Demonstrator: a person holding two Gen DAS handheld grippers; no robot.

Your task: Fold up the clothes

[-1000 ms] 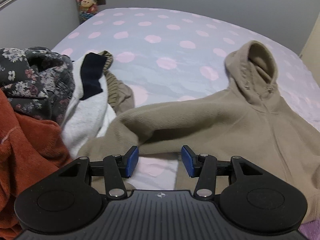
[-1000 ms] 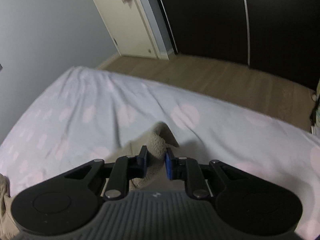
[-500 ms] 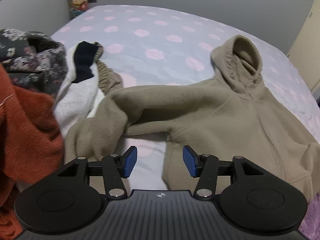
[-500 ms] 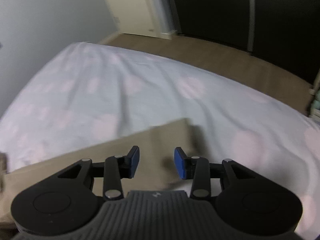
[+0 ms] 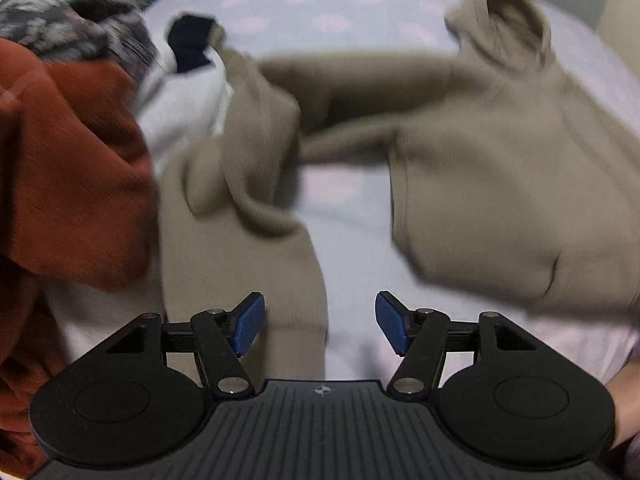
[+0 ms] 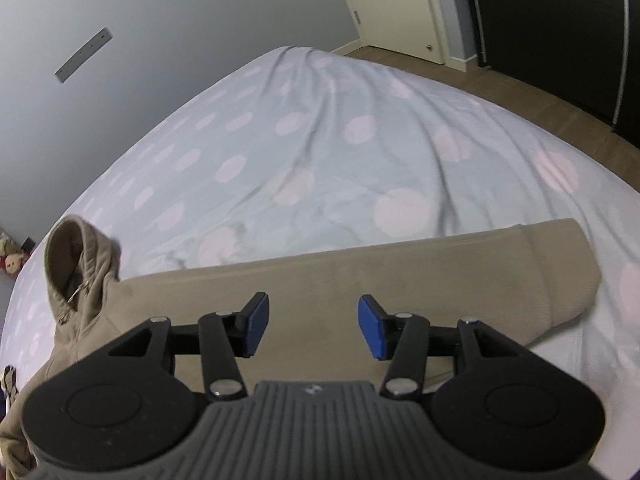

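Observation:
A beige fleece hoodie [image 5: 500,168] lies on the bed, hood at the far side. Its left sleeve [image 5: 248,184] is crumpled and runs down toward my left gripper [image 5: 320,328], which is open and empty just above the sleeve end. In the right wrist view the hoodie's other sleeve [image 6: 400,272] lies stretched flat to the right, cuff at the far right, and the hood [image 6: 76,252] is at the left. My right gripper [image 6: 312,328] is open and empty above that sleeve.
A pile of clothes sits left of the hoodie: a rust-orange garment [image 5: 68,168], a dark floral one [image 5: 68,28] and a white one with a navy collar [image 5: 184,92]. The bed sheet [image 6: 320,140] is pale blue with pink dots. Wooden floor [image 6: 540,80] lies beyond the bed.
My right gripper has opened and let go of the sleeve, which now lies flat. My left gripper has opened wider and moved closer to the crumpled left sleeve.

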